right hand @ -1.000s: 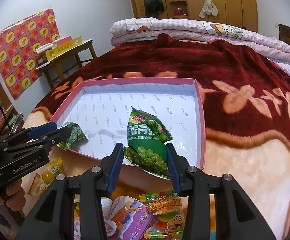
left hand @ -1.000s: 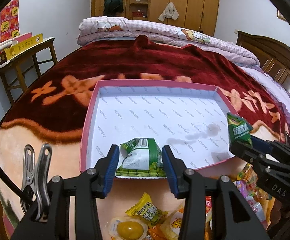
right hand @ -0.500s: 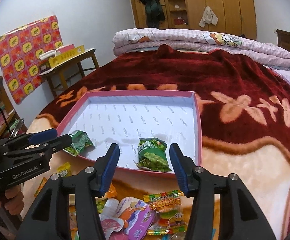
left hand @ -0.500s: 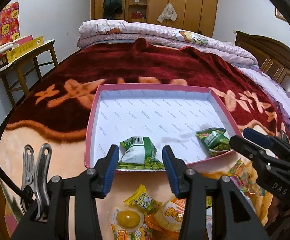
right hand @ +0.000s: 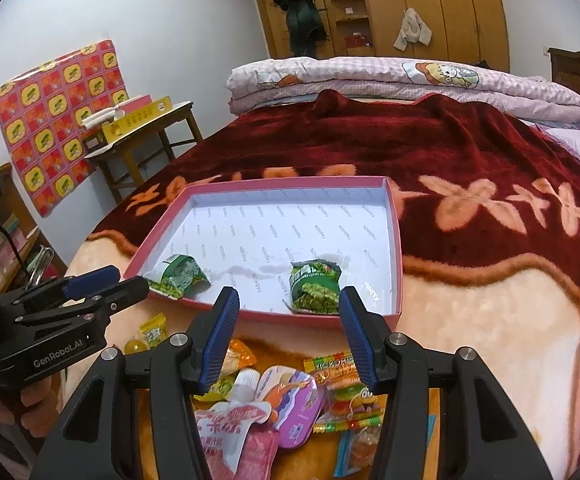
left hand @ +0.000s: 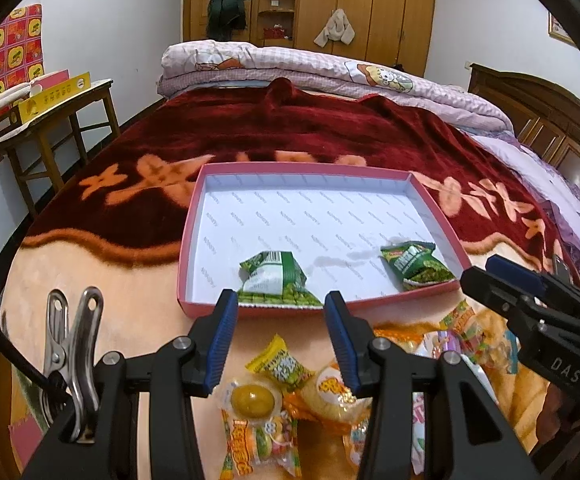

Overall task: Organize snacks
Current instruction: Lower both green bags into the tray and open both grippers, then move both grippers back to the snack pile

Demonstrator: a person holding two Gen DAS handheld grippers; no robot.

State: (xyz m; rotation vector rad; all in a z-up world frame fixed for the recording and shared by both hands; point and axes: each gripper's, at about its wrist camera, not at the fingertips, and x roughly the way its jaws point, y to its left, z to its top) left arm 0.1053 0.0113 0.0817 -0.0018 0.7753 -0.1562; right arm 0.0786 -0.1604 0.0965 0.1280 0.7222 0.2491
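Snacks: a loose heap of small packets (right hand: 286, 392) lies on the blanket (left hand: 102, 256) at the near edge of the bed, just in front of the pink-rimmed box lid (left hand: 192, 220). Two are already inside it, both green pea packets: one (left hand: 276, 280) by the near wall toward the left, the other (left hand: 413, 266) by the near right corner. They lie well apart and flat.

Handling, judged: box lid is light card, likely to slide on the plush if pushed. The packets are light, soft foil or film pouches, crinkly and somewhat slippery; contents crushable. Best hold is a sealed edge or corner, pinched lightly, not across the puffed middle. The jelly cup with the yellow centre (left hand: 250, 398) is stiffer and rounder; take it by the rim. The pink pouch (right hand: 234, 428) is floppy, so grip it near the top seam.

Pose: left gripper (left hand: 278, 340) hovers low over the heap, pointing at the lid's near wall; fingers apart, nothing between them. Right gripper (right hand: 288, 336) is level alongside, over the right part of the heap; fingers (right hand: 355, 338) apart, holding nothing.
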